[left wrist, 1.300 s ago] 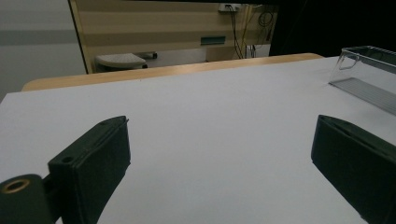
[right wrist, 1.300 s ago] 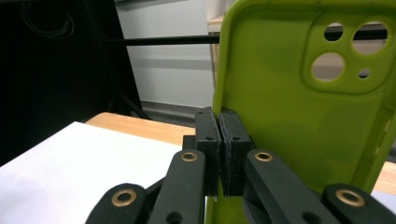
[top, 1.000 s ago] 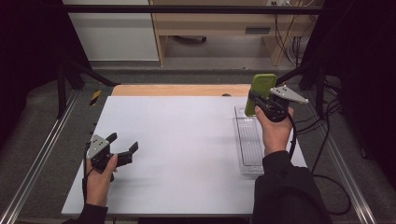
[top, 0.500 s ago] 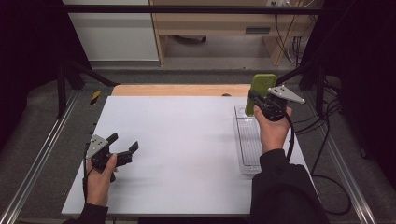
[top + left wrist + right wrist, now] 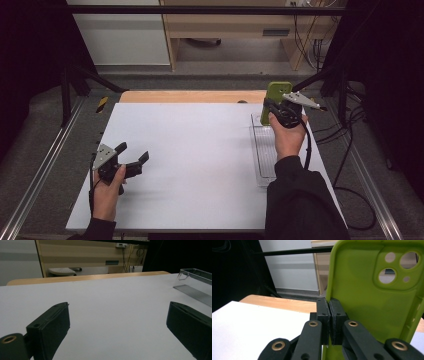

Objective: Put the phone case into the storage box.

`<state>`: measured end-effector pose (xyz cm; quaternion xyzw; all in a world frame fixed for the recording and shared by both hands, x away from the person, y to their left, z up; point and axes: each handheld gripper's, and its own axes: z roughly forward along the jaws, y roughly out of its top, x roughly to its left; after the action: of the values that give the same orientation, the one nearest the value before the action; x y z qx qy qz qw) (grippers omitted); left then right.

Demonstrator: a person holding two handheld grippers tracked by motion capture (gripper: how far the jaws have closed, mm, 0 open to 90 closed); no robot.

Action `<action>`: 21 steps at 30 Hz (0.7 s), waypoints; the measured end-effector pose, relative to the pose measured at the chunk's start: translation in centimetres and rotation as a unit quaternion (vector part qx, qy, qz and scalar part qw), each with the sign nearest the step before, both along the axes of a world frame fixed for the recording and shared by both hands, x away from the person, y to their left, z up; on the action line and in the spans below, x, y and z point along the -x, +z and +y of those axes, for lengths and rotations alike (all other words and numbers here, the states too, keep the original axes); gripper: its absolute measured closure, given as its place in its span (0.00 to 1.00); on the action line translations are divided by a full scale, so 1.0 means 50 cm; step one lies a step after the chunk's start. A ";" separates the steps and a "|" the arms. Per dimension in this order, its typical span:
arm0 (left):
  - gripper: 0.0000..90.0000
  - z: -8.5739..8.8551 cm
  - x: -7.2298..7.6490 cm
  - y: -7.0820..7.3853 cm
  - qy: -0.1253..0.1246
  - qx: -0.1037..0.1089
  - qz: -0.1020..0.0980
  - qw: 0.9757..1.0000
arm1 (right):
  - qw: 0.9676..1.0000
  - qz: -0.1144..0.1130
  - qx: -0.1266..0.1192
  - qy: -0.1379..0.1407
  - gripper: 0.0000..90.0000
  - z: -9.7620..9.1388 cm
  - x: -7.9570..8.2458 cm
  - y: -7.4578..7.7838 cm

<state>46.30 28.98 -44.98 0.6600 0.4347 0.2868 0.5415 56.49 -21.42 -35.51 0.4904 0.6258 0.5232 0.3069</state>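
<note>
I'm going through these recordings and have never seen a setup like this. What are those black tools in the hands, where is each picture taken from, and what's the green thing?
A person sits at a white table with a hand-held two-jaw gripper in each hand. The high view looks down from above; the other two pictures come from cameras riding on the grippers, looking along their black jaws. The left gripper hovers low over the table, jaws wide open, nothing between them. The right gripper is closed on the edge of a green phone case, held upright above a clear plastic tray at the table's right side. The case's round holes are camera cutouts.
</note>
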 end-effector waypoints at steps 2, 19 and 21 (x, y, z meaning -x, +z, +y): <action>0.05 -0.001 0.000 0.000 0.000 -0.003 0.000 1.000 | 1.000 0.002 -0.002 0.000 0.98 0.000 -0.005 -0.003; 0.05 -0.007 0.004 0.009 -0.002 -0.006 -0.010 1.000 | 1.000 0.011 0.015 -0.005 0.98 0.017 -0.025 -0.022; 0.05 -0.008 0.004 0.010 -0.002 -0.006 -0.011 1.000 | 1.000 0.014 0.012 -0.006 0.98 0.018 -0.027 -0.023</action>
<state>46.09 28.58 -44.48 0.6605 0.4259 0.2957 0.5430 57.84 -20.52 -36.68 0.4980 0.6334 0.5065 0.3072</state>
